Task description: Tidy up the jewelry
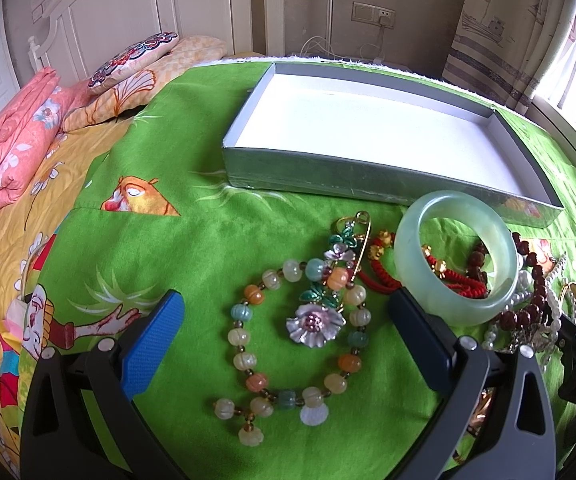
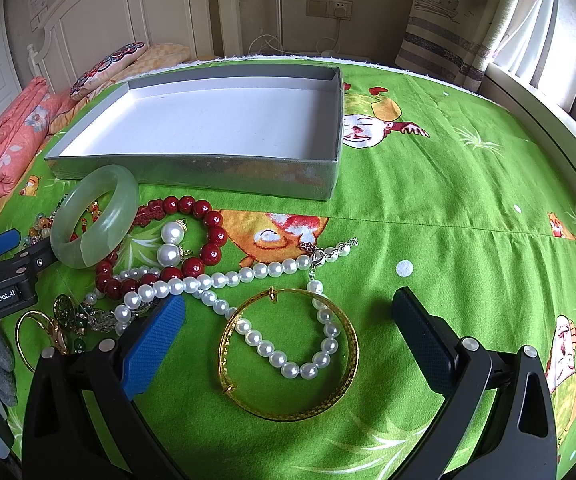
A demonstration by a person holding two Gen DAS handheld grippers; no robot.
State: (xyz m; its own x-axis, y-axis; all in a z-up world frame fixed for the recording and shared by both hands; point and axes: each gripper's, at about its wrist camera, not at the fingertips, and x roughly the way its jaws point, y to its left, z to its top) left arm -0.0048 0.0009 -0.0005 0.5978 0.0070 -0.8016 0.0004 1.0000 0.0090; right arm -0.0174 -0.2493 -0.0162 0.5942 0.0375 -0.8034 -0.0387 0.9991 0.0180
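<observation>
A silver box (image 1: 327,178) with a bare white floor lies on the green cloth; it also shows in the right wrist view (image 2: 192,172). My left gripper (image 1: 288,312) is open above a pastel bead bracelet (image 1: 244,360) and a flower brooch (image 1: 315,325). A jade bangle (image 1: 411,264) lies just right of it, over a red cord bracelet (image 1: 379,276). My right gripper (image 2: 288,312) is open above a gold bangle (image 2: 351,364) and a pearl necklace (image 2: 264,348). A dark red bead bracelet (image 2: 208,240), pearl earrings (image 2: 170,244) and the jade bangle (image 2: 88,236) lie further left.
A green cartoon cloth (image 2: 447,240) covers the bed. Folded pink quilt (image 1: 12,148) and pillows (image 1: 136,60) lie at far left by the headboard. A gold hoop (image 2: 24,332) and small ornaments lie at the right view's left edge. Curtains and a window are at right.
</observation>
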